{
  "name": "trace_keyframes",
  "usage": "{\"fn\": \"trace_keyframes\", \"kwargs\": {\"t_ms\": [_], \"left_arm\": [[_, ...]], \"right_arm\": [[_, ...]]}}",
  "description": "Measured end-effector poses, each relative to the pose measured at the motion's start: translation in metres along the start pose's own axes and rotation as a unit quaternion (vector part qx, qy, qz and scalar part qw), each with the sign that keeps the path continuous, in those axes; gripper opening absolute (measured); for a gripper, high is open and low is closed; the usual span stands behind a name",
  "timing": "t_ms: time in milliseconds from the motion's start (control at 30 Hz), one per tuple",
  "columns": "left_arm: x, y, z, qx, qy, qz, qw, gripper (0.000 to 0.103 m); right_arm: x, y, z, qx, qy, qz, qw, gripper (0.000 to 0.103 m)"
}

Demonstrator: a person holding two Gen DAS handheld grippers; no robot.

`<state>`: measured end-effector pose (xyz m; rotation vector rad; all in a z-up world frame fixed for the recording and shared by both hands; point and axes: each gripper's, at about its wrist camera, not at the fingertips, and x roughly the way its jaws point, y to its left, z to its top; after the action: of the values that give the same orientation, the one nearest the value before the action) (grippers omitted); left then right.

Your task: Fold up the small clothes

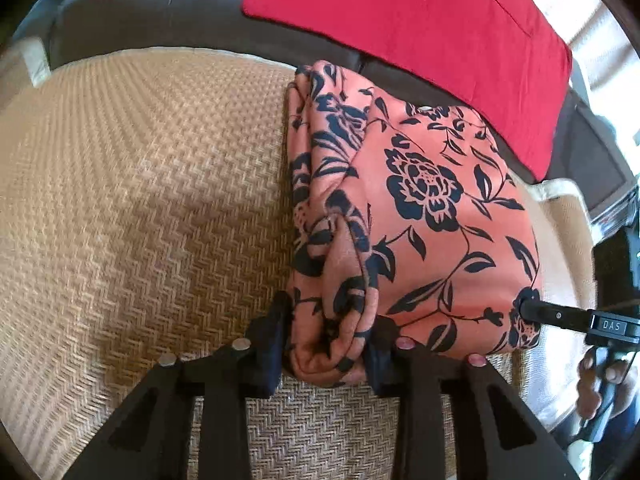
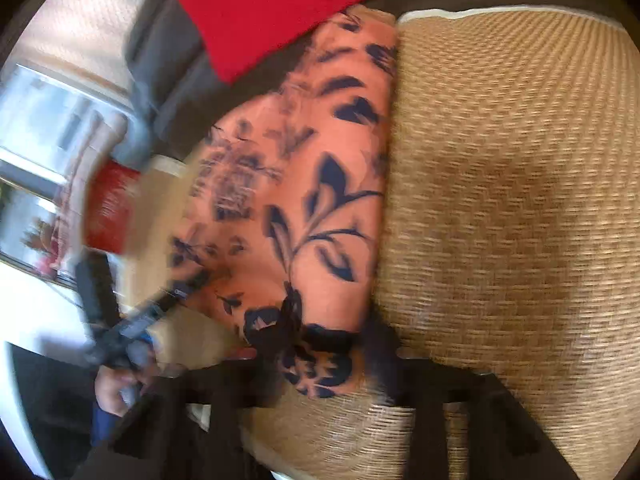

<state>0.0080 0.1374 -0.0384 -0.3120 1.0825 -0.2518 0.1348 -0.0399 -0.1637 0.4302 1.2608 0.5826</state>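
Observation:
A folded coral garment (image 1: 432,216) with a dark blue flower print lies on a woven straw mat (image 1: 140,200). My left gripper (image 1: 326,352) is at its near left corner, and the bunched folded edge fills the gap between its black fingers (image 1: 272,344). In the same view my right gripper (image 1: 528,314) reaches in from the right and grips the near right corner. The right wrist view is blurred. There the garment (image 2: 320,200) runs down between the right gripper (image 2: 326,364) fingers, and the left gripper (image 2: 188,288) touches its far corner.
A red cushion (image 1: 420,32) leans on the dark sofa back (image 1: 160,12) just behind the garment. The mat spreads wide to the left of the garment. A person's hand (image 1: 604,384) holds the right gripper's handle. A bright window (image 2: 48,152) is off to the side.

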Motion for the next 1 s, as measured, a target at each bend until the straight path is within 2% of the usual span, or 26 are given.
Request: {"fn": "trace_keyframes", "kwargs": {"t_ms": [100, 200, 233, 300, 333, 400, 467, 500, 533, 567, 667, 767, 800, 833, 867, 900, 1000], "left_arm": [[-0.007, 0.001, -0.003, -0.001, -0.008, 0.002, 1.0, 0.039], [-0.01, 0.007, -0.007, 0.0, -0.012, -0.001, 0.9999, 0.044], [-0.011, 0.009, -0.008, -0.001, -0.013, -0.003, 0.9999, 0.044], [-0.013, 0.011, -0.009, -0.003, -0.015, -0.005, 0.9999, 0.044], [-0.014, 0.01, -0.01, -0.003, -0.015, -0.005, 0.9999, 0.044], [-0.017, 0.013, -0.011, -0.005, -0.015, -0.007, 0.9999, 0.045], [-0.014, 0.012, -0.011, -0.008, -0.015, -0.014, 0.9997, 0.048], [-0.015, 0.012, -0.011, -0.009, -0.016, -0.015, 0.9997, 0.048], [-0.015, 0.012, -0.012, -0.006, -0.016, -0.015, 0.9997, 0.048], [-0.016, 0.011, -0.012, -0.001, -0.018, -0.013, 0.9998, 0.048], [-0.013, 0.009, -0.011, 0.004, -0.02, -0.012, 0.9997, 0.048], [-0.014, 0.01, -0.011, 0.004, -0.019, -0.015, 0.9997, 0.048], [-0.015, 0.011, -0.011, 0.003, -0.018, -0.016, 0.9997, 0.048], [-0.016, 0.011, -0.011, 0.0, -0.015, -0.016, 0.9998, 0.048], [-0.018, 0.012, -0.009, -0.007, -0.01, -0.011, 0.9999, 0.049], [-0.021, 0.01, -0.007, -0.016, -0.008, -0.004, 0.9998, 0.05], [-0.041, 0.014, 0.009, -0.026, -0.034, -0.027, 0.9987, 0.05]], "right_arm": [[-0.016, -0.006, 0.005, 0.017, -0.009, 0.013, 1.0, 0.035], [-0.044, -0.008, 0.025, 0.024, -0.05, 0.006, 0.998, 0.035], [-0.05, -0.002, 0.032, 0.021, -0.059, 0.019, 0.998, 0.035], [-0.05, 0.012, 0.062, 0.015, -0.058, 0.08, 0.995, 0.04], [-0.041, 0.017, 0.079, 0.011, -0.045, 0.122, 0.991, 0.065], [-0.021, 0.015, 0.11, 0.02, -0.022, 0.159, 0.987, 0.091], [0.016, -0.014, 0.14, 0.074, 0.01, 0.115, 0.991, 0.088], [0.025, -0.028, 0.146, 0.115, 0.014, 0.127, 0.985, 0.085], [0.025, -0.041, 0.151, 0.165, 0.009, 0.155, 0.974, 0.084], [0.02, -0.041, 0.155, 0.172, 0.004, 0.159, 0.972, 0.084], [0.004, -0.017, 0.17, 0.106, -0.016, 0.163, 0.981, 0.086], [0.024, -0.027, 0.195, 0.123, -0.007, 0.162, 0.979, 0.085], [0.035, -0.035, 0.199, 0.131, -0.004, 0.136, 0.982, 0.083], [0.046, -0.05, 0.201, 0.159, 0.004, 0.097, 0.982, 0.072], [0.052, -0.053, 0.198, 0.183, 0.004, 0.104, 0.978, 0.071], [0.047, -0.05, 0.195, 0.179, -0.006, 0.111, 0.978, 0.071], [0.015, -0.039, 0.172, 0.127, -0.025, 0.124, 0.984, 0.08]]}}
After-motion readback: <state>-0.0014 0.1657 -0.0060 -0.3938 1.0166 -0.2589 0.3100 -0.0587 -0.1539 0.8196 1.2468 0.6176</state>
